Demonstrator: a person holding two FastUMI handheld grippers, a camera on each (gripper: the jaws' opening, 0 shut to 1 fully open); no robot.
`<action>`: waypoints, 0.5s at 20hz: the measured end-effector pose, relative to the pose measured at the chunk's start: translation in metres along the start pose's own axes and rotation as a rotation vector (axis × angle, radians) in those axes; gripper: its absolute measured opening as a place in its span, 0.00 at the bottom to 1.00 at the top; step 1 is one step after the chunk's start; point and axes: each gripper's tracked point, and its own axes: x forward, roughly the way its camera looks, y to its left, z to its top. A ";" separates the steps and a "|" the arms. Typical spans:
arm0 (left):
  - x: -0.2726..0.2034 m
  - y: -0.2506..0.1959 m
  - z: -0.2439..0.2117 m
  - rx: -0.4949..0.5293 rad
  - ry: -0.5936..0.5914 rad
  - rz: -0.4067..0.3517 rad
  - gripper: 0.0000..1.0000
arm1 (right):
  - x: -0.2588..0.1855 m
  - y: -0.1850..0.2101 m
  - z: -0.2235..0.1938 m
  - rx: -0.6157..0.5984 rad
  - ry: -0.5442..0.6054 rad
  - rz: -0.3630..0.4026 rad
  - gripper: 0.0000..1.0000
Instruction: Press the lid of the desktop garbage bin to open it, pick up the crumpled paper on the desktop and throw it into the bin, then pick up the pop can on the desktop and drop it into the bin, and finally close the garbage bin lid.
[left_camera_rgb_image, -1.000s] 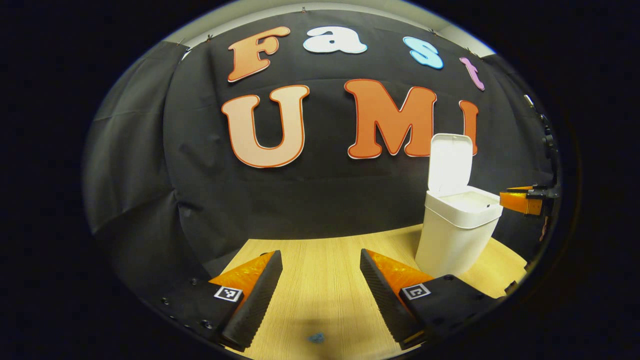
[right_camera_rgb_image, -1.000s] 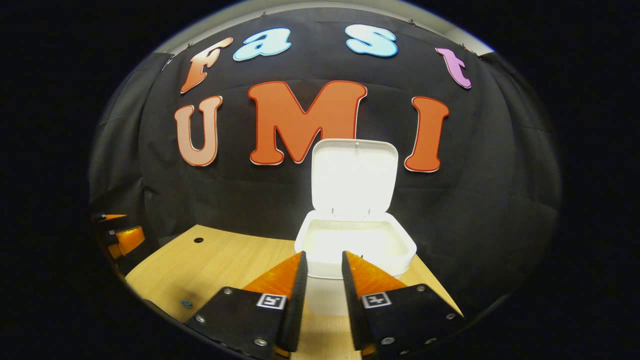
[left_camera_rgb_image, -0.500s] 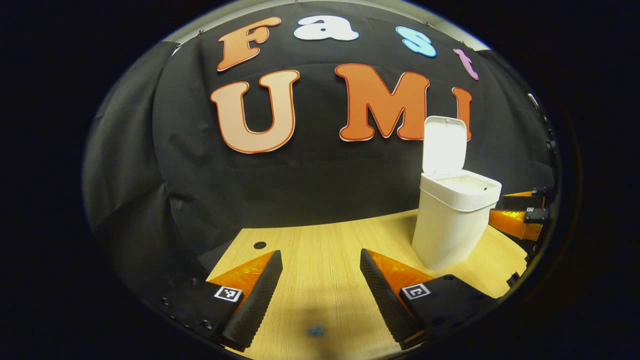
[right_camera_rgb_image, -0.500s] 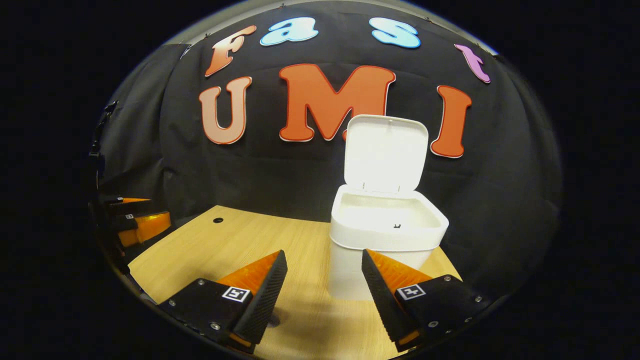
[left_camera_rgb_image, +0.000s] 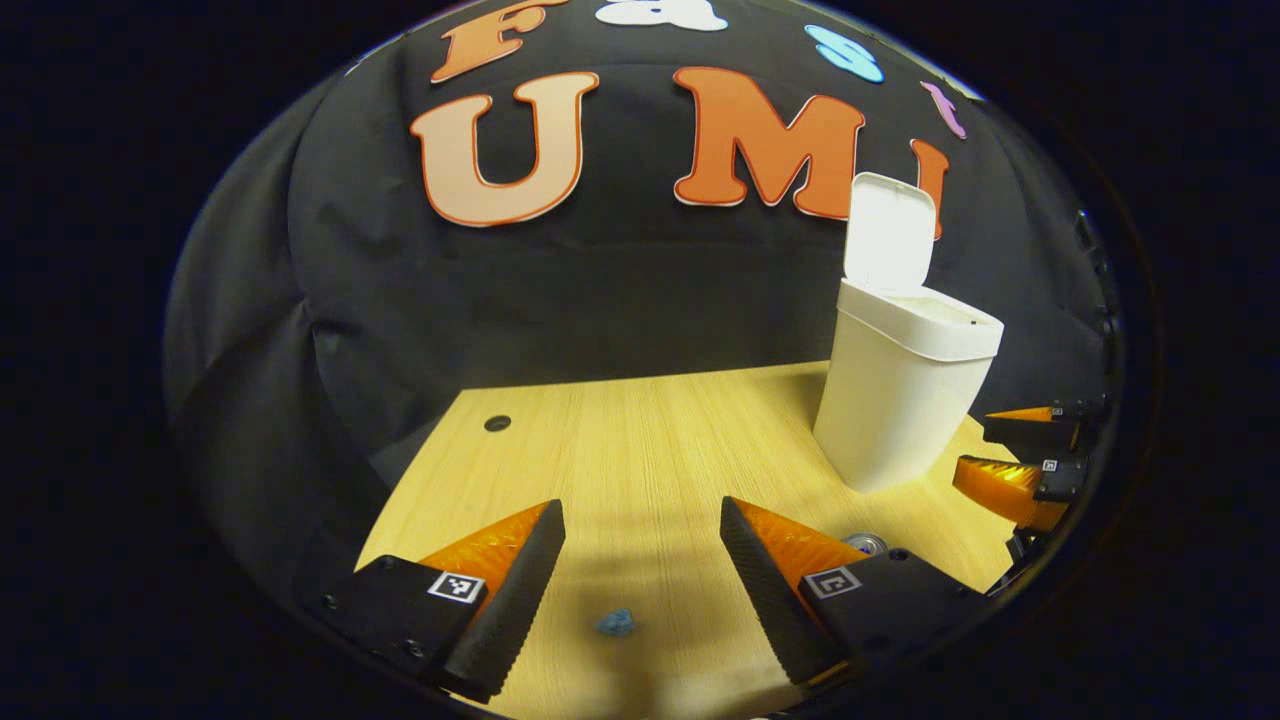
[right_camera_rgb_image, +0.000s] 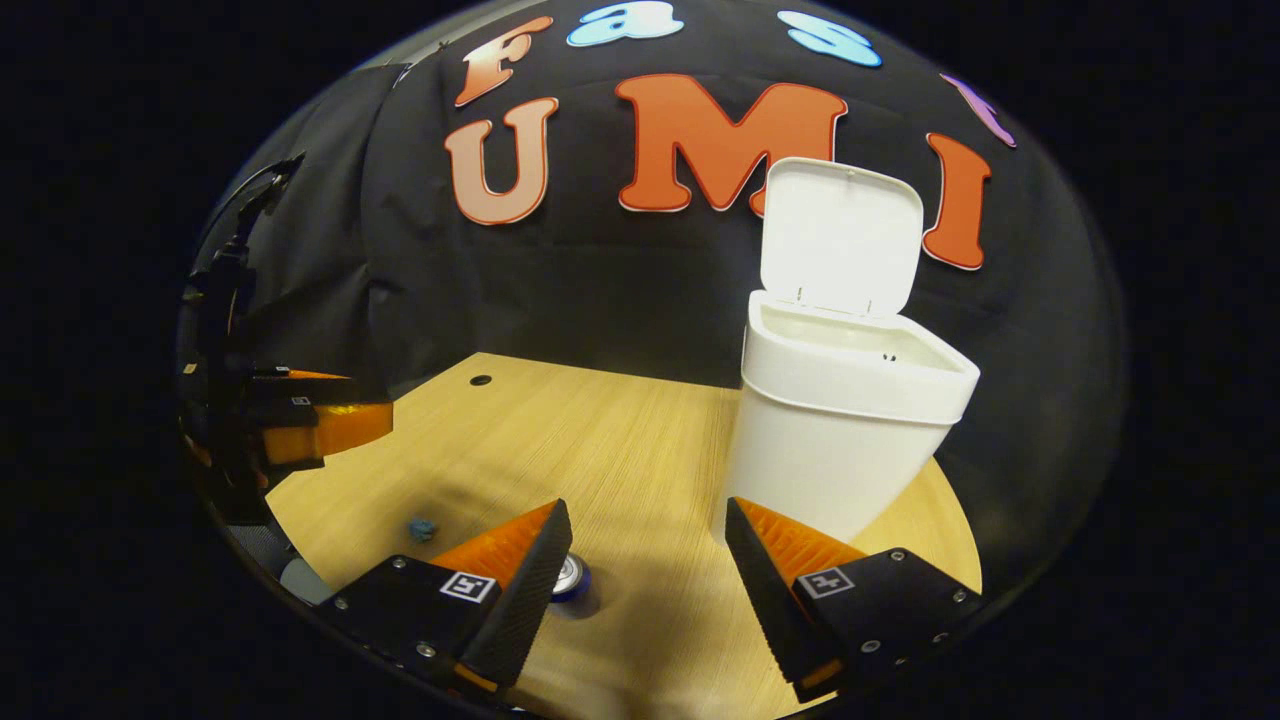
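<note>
bin open, both my grippers empty above the desk

the garbage bin (right_camera_rgb_image: 840, 430) stood on the wooden desk (left_camera_rgb_image: 640, 440) with its lid (right_camera_rgb_image: 840, 238) tipped up and back against the booth wall. my left gripper (left_camera_rgb_image: 640, 585) hung with jaws spread wide, nothing between them, and the small blue crumpled paper (left_camera_rgb_image: 616, 623) lay on the desk just below that gap. my right gripper (right_camera_rgb_image: 645, 585) was likewise spread and empty, the bin just beyond its right finger. the pop can (right_camera_rgb_image: 570, 577) stood on the desk, its top peeking out beside my right gripper's left finger, well apart from the paper.
</note>
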 end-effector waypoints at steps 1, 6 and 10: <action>0.002 0.000 -0.009 -0.006 0.020 -0.006 1.00 | 0.002 0.004 -0.006 -0.001 0.010 0.007 0.94; 0.014 0.001 -0.047 -0.010 0.126 -0.021 1.00 | 0.009 0.024 -0.034 -0.011 0.073 0.056 0.95; 0.021 0.006 -0.086 0.009 0.233 -0.018 1.00 | 0.011 0.036 -0.051 -0.016 0.114 0.082 0.97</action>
